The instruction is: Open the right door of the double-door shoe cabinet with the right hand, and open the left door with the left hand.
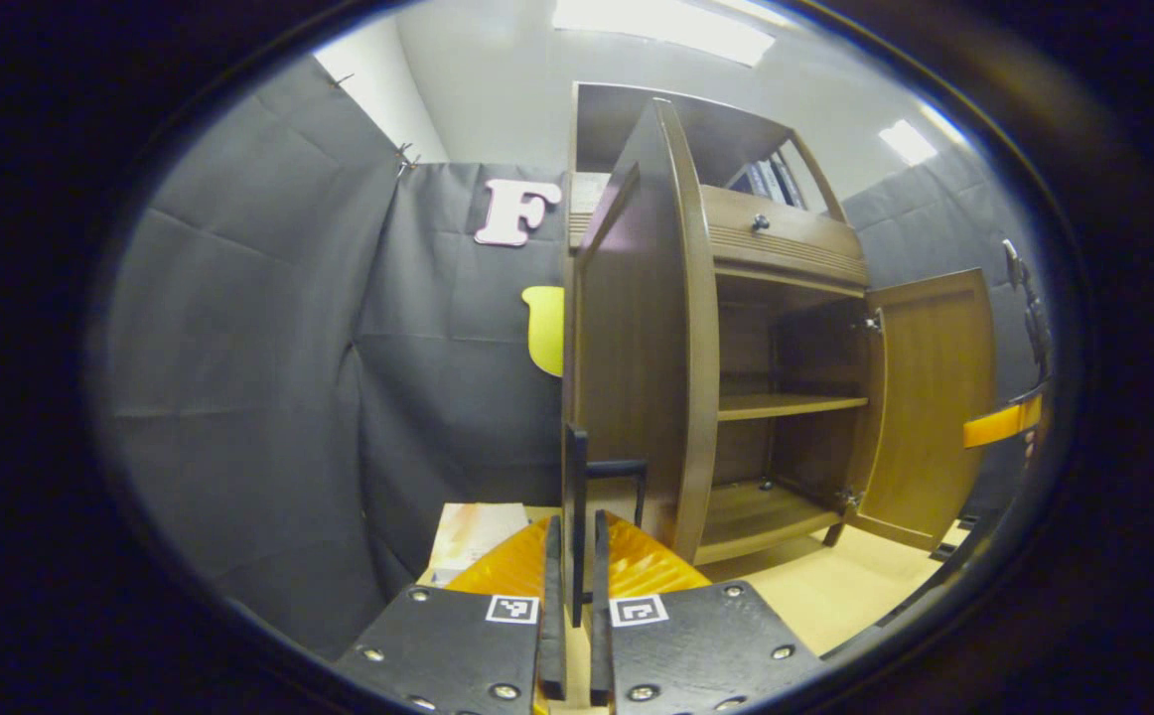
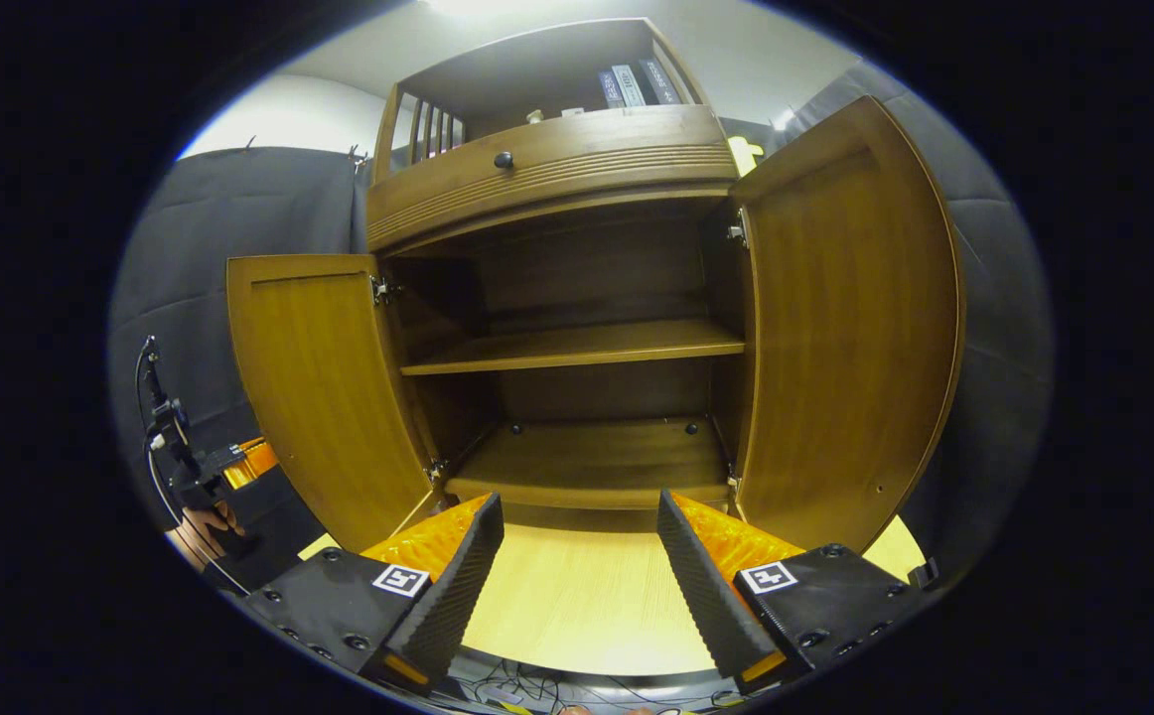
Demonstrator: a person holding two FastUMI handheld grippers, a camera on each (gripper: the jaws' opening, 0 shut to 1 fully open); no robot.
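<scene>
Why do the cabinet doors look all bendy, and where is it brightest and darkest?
Right gripper view: the fisheye lens bows the straight right door; the cabinet's back is shadowed. Left gripper view: ceiling lights glare white, and the left door curves too.

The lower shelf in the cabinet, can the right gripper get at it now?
Probably yes. Both doors, left door and right door, stand swung wide, and the right gripper, jaws open, faces the lower shelf head on with nothing between them.
</scene>
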